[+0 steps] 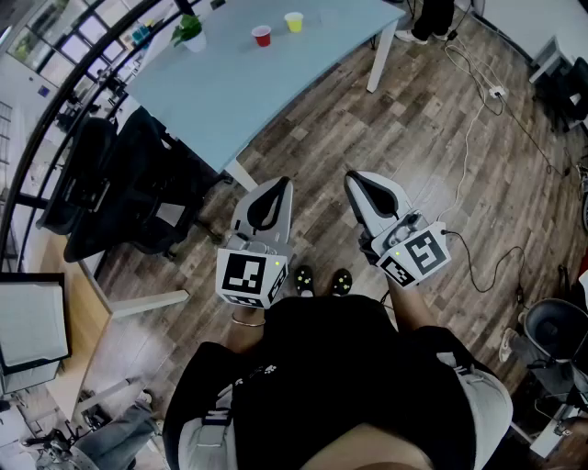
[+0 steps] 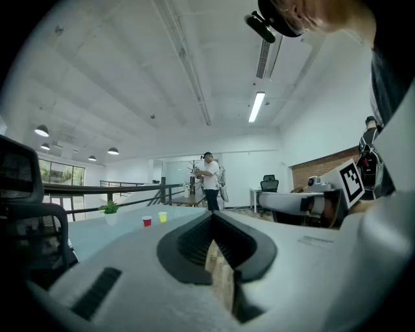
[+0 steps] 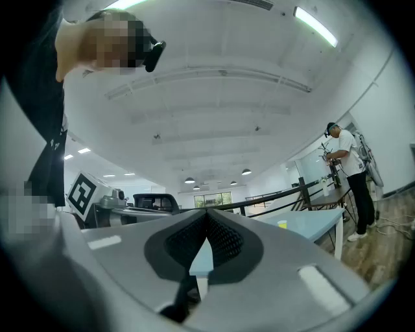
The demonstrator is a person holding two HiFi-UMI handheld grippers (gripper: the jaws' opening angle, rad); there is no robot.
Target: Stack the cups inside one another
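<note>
Cups wait far off on the table (image 1: 239,92): red cup (image 1: 262,36) beside yellow cup (image 1: 294,22), not touching. They look light, thin and crushable, so pinch one wall at the rim gently. Left gripper (image 1: 274,188) and right gripper (image 1: 358,184) are both closed, empty.

2 cups are counted: 1 red cup (image 1: 262,36) and 1 yellow cup (image 1: 294,22). 1 potted plant (image 1: 190,32) and 1 table (image 1: 276,87) are seen. 2 grippers are counted: 1 left gripper (image 1: 276,188) and 1 right gripper (image 1: 356,182). 1 black chair (image 1: 119,184), 2 shoes (image 1: 303,278) (image 1: 341,280) and 1 distant person (image 2: 209,181) are also counted.
</note>
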